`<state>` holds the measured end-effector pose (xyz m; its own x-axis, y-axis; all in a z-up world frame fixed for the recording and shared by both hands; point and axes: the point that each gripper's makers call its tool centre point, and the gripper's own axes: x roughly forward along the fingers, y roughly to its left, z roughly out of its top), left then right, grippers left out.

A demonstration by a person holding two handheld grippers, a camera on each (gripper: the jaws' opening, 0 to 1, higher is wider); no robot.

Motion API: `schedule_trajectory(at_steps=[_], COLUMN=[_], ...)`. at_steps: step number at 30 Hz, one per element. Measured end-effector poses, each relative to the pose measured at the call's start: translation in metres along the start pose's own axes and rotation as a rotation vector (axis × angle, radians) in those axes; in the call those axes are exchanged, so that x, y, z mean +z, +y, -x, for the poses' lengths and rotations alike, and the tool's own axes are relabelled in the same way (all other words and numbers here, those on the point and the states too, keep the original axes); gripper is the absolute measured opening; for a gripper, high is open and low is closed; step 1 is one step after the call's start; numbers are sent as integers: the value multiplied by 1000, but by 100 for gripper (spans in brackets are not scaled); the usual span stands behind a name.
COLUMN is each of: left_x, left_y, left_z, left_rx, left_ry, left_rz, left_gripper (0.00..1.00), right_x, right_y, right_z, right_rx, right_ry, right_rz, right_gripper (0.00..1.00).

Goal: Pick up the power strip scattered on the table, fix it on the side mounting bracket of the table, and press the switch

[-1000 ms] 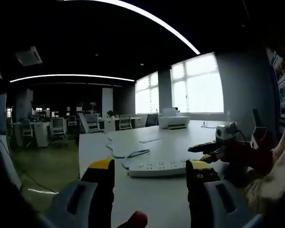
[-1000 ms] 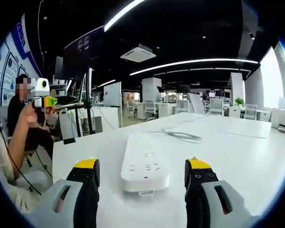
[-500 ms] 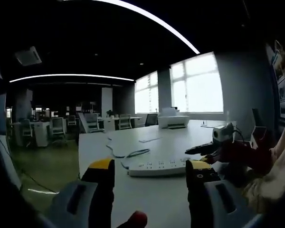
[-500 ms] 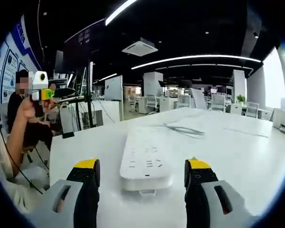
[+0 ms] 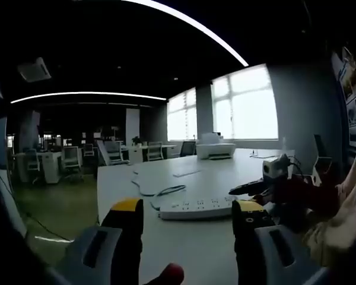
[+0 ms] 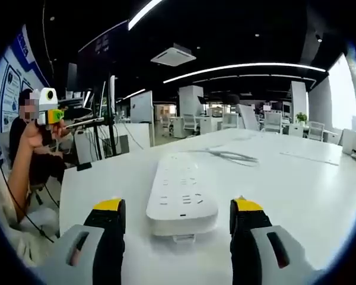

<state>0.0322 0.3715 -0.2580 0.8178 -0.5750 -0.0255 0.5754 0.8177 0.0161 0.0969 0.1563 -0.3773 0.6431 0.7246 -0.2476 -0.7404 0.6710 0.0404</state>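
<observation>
Right claw point(image 6: 175, 217): jaws stood wide apart and held nothing; the near end of the power strip point(image 6: 179, 195) lay between the two yellow-tipped jaws, with a clear gap on each side, touching neither.
Left claw point(image 5: 187, 217): jaws likewise wide apart and empty, raised above the worktop's near edge, well short of the strip.
Power strip: white, flat on the worktop point(image 6: 296, 184), sockets facing up. In the right gripper view it ran lengthwise away from the claw; in the left gripper view it lay crosswise point(image 5: 196, 208) beyond the jaws.
Cable point(image 5: 157, 191): dark, trailing in loose curves over the worktop point(image 5: 166, 237) from the strip's far end.
Right claw as seen from the left point(image 5: 249, 189): its dark jaws were pointed at one end of the strip, whether touching it I could not tell.
Printer point(image 5: 215, 146): white, at the worktop's far edge, near the windows.
Person point(image 6: 32, 142): seated beyond the worktop's left edge in the right gripper view.
</observation>
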Motion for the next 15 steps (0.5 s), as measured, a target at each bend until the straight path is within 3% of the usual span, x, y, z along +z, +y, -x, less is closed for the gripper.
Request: schedule_trajectory(at_steps=[15], left_x=[-4], left_y=[2], left_z=[-1], left_rx=[0], left_ry=[9], left_rz=[4], left_gripper=[64], right_x=[-6], right_y=[-1], right_z=[-8], right_rx=[2], right_ry=[26], right_rz=[18], right_gripper=[65])
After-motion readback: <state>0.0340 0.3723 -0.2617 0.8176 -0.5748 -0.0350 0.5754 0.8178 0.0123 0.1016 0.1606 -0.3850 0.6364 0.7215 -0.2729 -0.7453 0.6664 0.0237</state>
